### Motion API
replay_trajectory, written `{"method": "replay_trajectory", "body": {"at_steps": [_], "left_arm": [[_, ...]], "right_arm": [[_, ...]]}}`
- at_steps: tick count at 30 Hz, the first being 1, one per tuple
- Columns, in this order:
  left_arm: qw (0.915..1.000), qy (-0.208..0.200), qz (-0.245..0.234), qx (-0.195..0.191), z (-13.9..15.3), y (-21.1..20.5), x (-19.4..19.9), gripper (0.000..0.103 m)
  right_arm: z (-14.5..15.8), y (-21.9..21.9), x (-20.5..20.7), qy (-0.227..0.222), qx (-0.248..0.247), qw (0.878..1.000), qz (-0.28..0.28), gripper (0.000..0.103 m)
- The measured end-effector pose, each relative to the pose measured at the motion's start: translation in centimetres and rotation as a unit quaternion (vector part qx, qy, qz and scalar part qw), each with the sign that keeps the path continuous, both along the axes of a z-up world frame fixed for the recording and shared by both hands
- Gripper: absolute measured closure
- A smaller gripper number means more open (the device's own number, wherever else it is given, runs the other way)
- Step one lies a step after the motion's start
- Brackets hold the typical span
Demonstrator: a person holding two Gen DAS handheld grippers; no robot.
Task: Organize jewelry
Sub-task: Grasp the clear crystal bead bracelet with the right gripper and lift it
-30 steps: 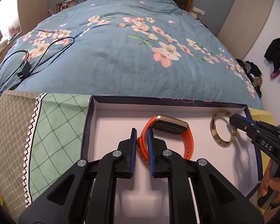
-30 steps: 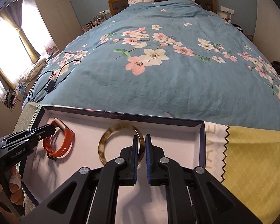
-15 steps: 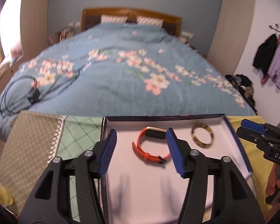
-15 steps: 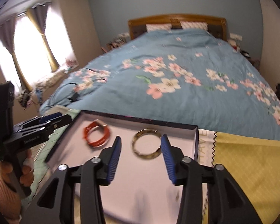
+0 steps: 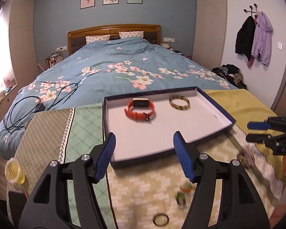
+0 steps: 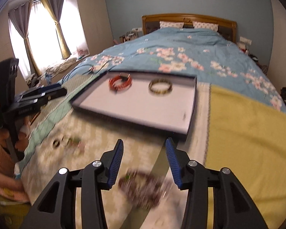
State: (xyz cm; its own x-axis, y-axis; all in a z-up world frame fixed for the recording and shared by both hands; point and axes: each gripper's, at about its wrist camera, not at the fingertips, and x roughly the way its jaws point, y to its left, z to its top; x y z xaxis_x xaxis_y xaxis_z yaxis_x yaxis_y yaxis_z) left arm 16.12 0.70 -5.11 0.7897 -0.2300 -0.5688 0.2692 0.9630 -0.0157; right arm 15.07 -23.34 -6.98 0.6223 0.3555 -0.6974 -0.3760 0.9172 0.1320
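Both grippers, left gripper [image 5: 144, 152] and right gripper [image 6: 144, 161], have let go and pulled back, now gaping empty; the orange watch [image 5: 140, 109] and bangle [image 5: 179, 102] lie ahead in the tray [image 5: 162, 148], so loose pieces near them come next.

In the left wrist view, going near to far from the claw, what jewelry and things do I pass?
Left claw → dark ring on the cloth → two small green pieces → box tray near rim → orange watch → tortoiseshell bangle → floral bed cover → wooden headboard.
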Motion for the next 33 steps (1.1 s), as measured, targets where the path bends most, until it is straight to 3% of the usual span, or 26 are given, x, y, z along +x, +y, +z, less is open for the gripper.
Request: {"method": "replay_trajectory", "body": {"at_steps": [4,8,11,16,20,28,33], "left_arm": [[1.0000,0.001,-0.005,-0.001,-0.7,-0.1,-1.7,0.040],[0.9999,0.006,-0.012,-0.001,-1.4,-0.5,-2.9,0.039],[0.9997,0.015,-0.017,-0.003,-2.0,-0.8,-3.4,0.039],[0.9995,0.023,-0.023,-0.002,-2.7,-1.0,-3.8,0.039],[0.9993,0.027,-0.024,-0.006,-3.0,-1.0,-3.9,0.039],[0.9991,0.026,-0.032,-0.009,-3.2,-1.1,-4.1,0.039],[0.9988,0.025,-0.042,-0.007,-3.1,-1.3,-4.6,0.039]], "right_arm": [[-1.2,0.7,-2.3,0.009,-0.012,1.000,0.019,0.063],[-2.2,1.6,-3.3,0.017,-0.034,0.999,0.023,0.076],[-2.6,1.4,-3.4,0.019,-0.042,0.999,0.013,0.078],[-2.7,1.2,-3.3,0.019,-0.047,0.999,0.005,0.095],[-2.6,1.2,-3.3,0.019,-0.045,0.999,0.004,0.095],[0.2,-1.9,-2.9,-0.003,0.040,0.999,-0.029,0.095],[1.7,-2.5,-2.7,-0.019,0.061,0.997,-0.035,0.095]]}}
